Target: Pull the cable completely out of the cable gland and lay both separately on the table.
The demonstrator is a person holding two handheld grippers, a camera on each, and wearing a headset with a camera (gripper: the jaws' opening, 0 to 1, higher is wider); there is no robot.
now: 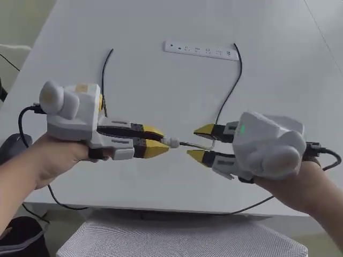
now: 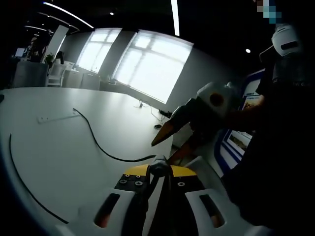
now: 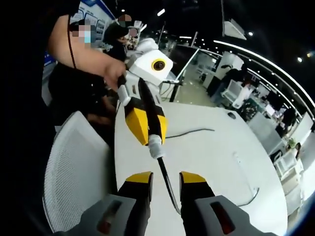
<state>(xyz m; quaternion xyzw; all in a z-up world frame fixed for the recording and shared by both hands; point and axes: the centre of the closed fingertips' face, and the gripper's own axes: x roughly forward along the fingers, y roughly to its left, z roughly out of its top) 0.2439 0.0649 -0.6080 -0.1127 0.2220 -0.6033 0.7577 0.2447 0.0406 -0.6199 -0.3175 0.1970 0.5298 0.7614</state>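
Cable gland [image 1: 171,142] clamped in left claw [image 1: 164,142]; right gripper view shows cable [image 3: 163,169] between parted right claw [image 3: 166,177].

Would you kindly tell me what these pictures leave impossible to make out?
- Head view: how much cable sits inside the cable gland; the left gripper jaws cover its body.
- Right gripper view: the cable's far end, lost low between the right gripper jaws.
- Head view: power strip sockets, too small.

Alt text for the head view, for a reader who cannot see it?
The left gripper holds the white cable gland above the white table; its cable runs between the open jaws of the right gripper. A power strip lies farther back.
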